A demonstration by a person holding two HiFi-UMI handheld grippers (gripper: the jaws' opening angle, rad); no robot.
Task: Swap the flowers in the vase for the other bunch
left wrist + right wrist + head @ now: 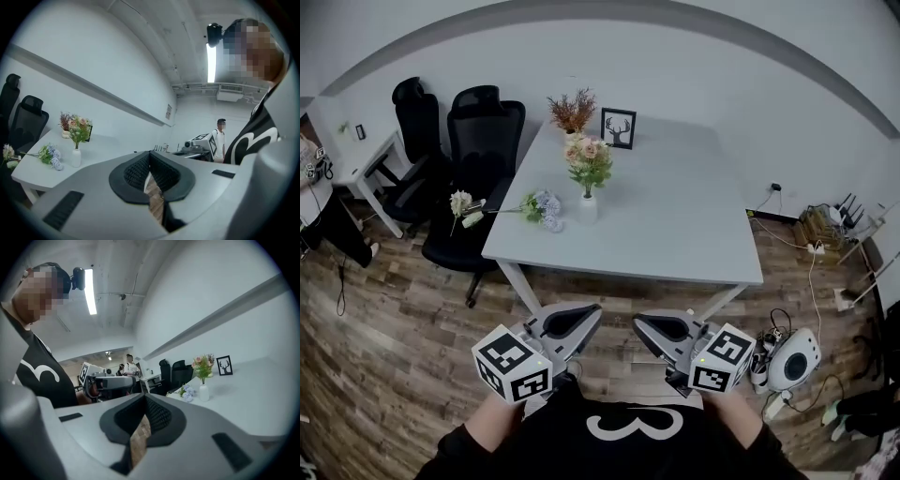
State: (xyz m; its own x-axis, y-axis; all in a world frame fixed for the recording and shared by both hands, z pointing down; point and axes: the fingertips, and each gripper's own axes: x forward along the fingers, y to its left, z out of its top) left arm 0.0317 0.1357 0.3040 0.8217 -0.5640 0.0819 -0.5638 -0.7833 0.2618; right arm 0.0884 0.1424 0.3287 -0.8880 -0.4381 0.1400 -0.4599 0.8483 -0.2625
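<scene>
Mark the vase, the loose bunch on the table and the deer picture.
white vase (587, 208): head view, its body.
loose bunch (547, 206): head view, its pale blue blossoms.
deer picture (618, 128): head view, centre of the frame.

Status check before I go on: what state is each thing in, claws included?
Left claw: shut, empty.
Right claw: shut, empty.
Vase: upright on the table, holding the pink bunch.
Blue bunch: lying across the table's left edge, partly overhanging.
Picture frame: upright.
</scene>
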